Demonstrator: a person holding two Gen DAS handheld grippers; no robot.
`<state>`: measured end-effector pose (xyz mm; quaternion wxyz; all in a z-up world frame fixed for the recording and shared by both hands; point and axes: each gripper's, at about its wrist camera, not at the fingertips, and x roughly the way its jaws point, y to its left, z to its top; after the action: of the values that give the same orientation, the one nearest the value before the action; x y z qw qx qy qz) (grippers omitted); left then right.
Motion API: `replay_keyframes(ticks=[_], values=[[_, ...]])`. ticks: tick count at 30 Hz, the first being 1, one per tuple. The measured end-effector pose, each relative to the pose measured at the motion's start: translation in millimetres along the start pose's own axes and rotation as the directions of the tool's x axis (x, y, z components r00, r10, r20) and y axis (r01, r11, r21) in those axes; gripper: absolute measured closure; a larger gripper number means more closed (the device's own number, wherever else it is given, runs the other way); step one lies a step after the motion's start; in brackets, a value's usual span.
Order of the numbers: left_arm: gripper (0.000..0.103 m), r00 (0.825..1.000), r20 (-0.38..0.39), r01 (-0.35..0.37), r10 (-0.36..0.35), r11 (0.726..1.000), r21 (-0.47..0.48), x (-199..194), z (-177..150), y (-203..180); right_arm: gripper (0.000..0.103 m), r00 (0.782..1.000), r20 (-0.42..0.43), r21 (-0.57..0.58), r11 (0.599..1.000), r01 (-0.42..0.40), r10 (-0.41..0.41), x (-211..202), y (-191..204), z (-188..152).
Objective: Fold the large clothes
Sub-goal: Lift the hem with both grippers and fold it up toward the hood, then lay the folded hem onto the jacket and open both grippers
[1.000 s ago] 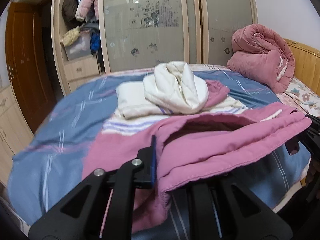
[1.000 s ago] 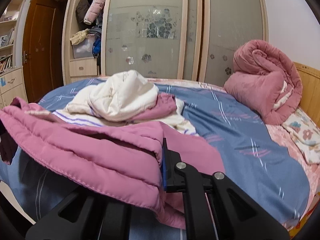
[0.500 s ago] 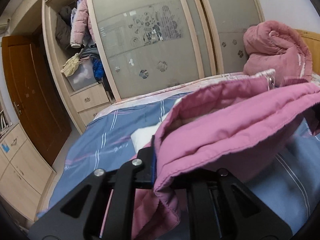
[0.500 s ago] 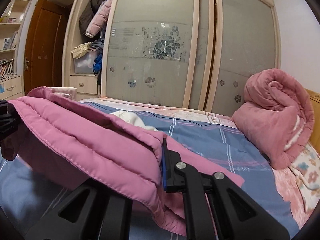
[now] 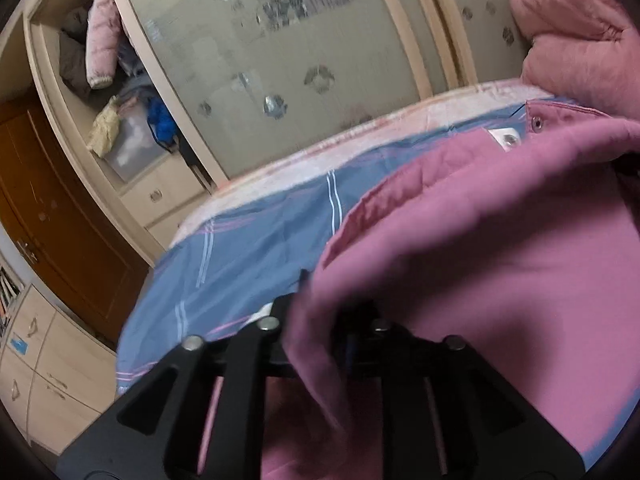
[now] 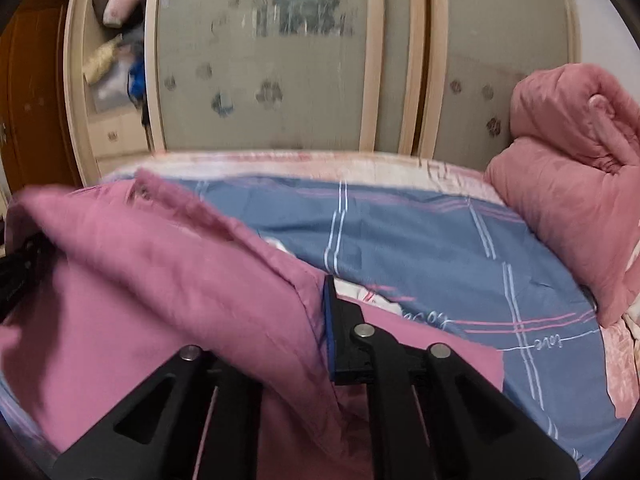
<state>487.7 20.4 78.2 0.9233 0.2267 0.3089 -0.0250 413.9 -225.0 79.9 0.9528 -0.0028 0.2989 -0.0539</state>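
A large pink padded garment [image 5: 480, 248] hangs stretched between my two grippers above the bed. My left gripper [image 5: 320, 320] is shut on its left edge; the cloth drapes over and hides the fingertips. My right gripper [image 6: 316, 320] is shut on the garment's [image 6: 168, 280] right edge, with the blue pad [image 6: 329, 328] of one finger showing against the cloth. The left gripper [image 6: 20, 272] shows at the far left of the right wrist view. The garment covers the cream clothes pile, of which only a small bit [image 6: 276, 245] peeks out.
The bed has a blue striped sheet [image 6: 420, 248]. A rolled pink quilt [image 6: 572, 184] lies at its right end by the headboard. Sliding wardrobe doors [image 6: 260, 60] stand behind the bed, with open shelves of clothes [image 5: 116, 112] and a brown door [image 5: 60, 220] at left.
Both grippers have carried the pink garment up and forward over the bed. It now covers the cream pile that showed a second ago. Both views are blurred by motion.
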Motion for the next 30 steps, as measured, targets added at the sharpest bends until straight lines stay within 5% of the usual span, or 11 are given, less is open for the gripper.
replay_keyframes(ticks=[2, 3, 4, 8, 12, 14, 16, 17, 20, 24, 30], values=[[0.033, 0.997, 0.026, -0.073, 0.072, 0.996, 0.043, 15.0, -4.8, -7.0, 0.067, 1.0, -0.003, -0.017, 1.0, 0.019, -0.019, 8.7, 2.3, -4.0], [0.006, 0.992, 0.058, -0.118, 0.114, 0.991, 0.065, 18.7, -7.1, -9.2, 0.041, 0.999, 0.019, -0.027, 0.999, 0.034, -0.034, 10.2, 2.1, -4.0], [0.005, 0.982, 0.124, -0.152, 0.14, 0.984, 0.093, 19.1, -8.7, -9.1, 0.025, 0.998, 0.032, -0.03, 0.998, 0.047, -0.046, 10.5, 0.2, -2.6], [0.003, 0.966, 0.172, -0.207, 0.194, 0.976, 0.067, 19.1, 5.9, 14.1, 0.014, 0.988, 0.103, 0.023, 0.993, 0.115, -0.117, 3.0, -18.3, 15.3], [0.002, 0.91, 0.218, -0.321, 0.351, 0.933, -0.162, -1.4, 30.3, 68.5, 0.009, 0.935, 0.259, 0.159, 0.966, 0.206, -0.242, -32.0, -35.4, 30.5], [0.002, 0.899, 0.263, -0.267, 0.349, 0.915, -0.301, -22.1, 30.3, 89.9, 0.004, 0.919, 0.324, 0.198, 0.966, 0.164, -0.222, -48.1, -32.0, 29.8], [0.002, 0.909, 0.29, -0.201, 0.298, 0.926, -0.32, -29.4, 28.6, 92.4, 0.001, 0.915, 0.381, 0.175, 0.982, 0.071, -0.134, -60.2, -18.4, 28.0], [0.002, 0.924, 0.274, -0.186, 0.268, 0.939, -0.29, -26.0, 28.7, 84.6, 0.001, 0.931, 0.356, 0.123, 0.992, 0.04, -0.082, -55.6, -4.3, 29.0], [0.002, 0.966, 0.168, -0.174, 0.198, 0.974, -0.148, 5.2, 23.0, 48.7, 0.001, 0.987, 0.161, 0.021, 1.0, -0.022, 0.018, -16.2, 27.9, 29.6], [0.002, 0.971, 0.1, -0.215, 0.219, 0.976, -0.044, 46.8, -2.8, 16.0, 0.001, 0.998, 0.054, 0.014, 0.999, 0.031, -0.031, 34.3, 30.1, 18.8], [0.002, 0.983, 0.038, -0.167, 0.178, 0.965, -0.202, 86.9, -25.0, 42.1, 0.001, 0.989, -0.115, 0.208, 0.971, 0.12, -0.097, 100.5, -36.9, -3.5]])
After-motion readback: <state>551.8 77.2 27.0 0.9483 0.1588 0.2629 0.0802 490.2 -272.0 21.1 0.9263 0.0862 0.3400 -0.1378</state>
